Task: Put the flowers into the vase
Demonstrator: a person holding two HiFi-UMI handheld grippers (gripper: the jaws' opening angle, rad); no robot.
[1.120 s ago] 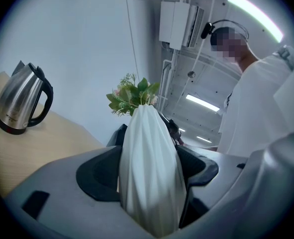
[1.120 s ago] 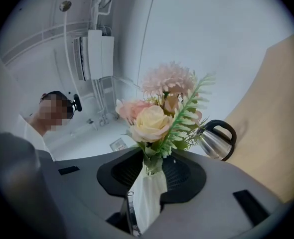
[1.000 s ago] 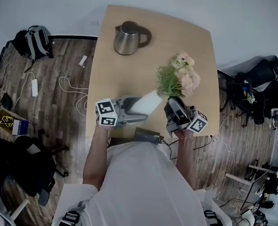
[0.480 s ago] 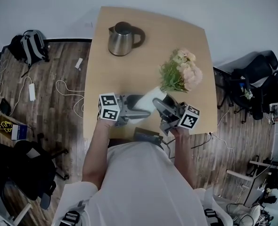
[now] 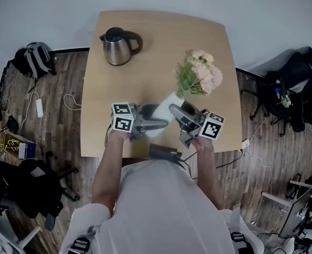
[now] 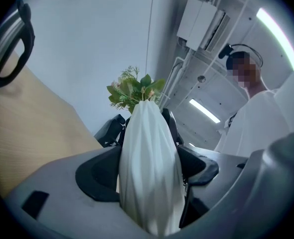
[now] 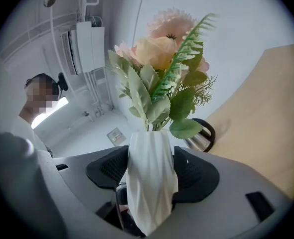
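Evidently the flowers (image 5: 198, 78) are seated in the ribbed vase (image 5: 169, 100), which is tilted toward two o'clock at the table's (image 5: 145, 52) six o'clock edge. It is clamped mid-body by the left gripper (image 6: 149, 168). The right gripper (image 7: 152, 176) straddles it loosely, its jaws just opened wide. The vase is judged rigid, slick and top-heavy, so the belly is best gripped.
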